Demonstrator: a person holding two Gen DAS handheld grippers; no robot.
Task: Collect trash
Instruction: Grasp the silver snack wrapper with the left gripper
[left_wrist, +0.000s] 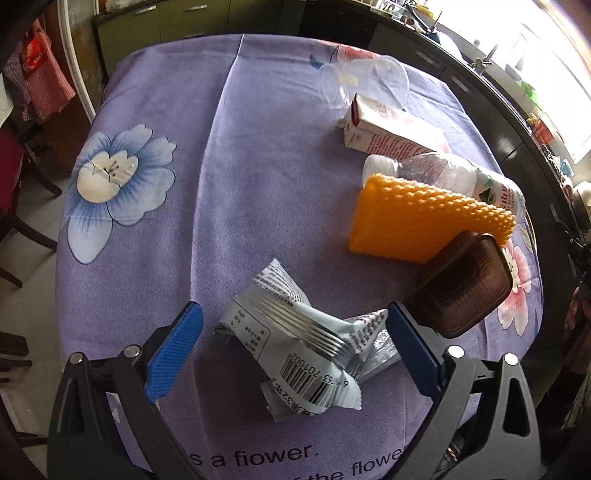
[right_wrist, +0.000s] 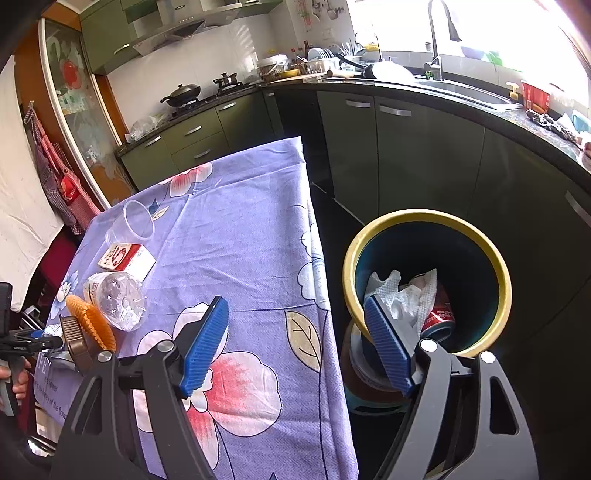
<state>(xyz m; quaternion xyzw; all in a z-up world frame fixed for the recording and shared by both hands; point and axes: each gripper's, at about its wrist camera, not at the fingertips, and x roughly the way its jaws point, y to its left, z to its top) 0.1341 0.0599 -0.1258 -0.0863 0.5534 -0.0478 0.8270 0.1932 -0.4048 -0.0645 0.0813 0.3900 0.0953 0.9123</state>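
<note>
Window glare blows out upper right (fisheye-bent edges), rest evenly lit.

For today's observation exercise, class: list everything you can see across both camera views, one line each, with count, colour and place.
Snack wrapper: one, pale grey with barcode, near table edge, between left fingers.
Brown tray: one, beside wrapper.
Orange sponge: one, mid-table.
Plastic bottle: one, clear, lying behind sponge.
Carton: one, white and red, lying down.
Plastic cup: one, clear, on its side, far end.
Tablecloth: one, purple, floral.
Bin: one, yellow-rimmed, on floor beside table, holding white tissue and red can.
Left gripper: open.
Right gripper: open, empty.
</note>
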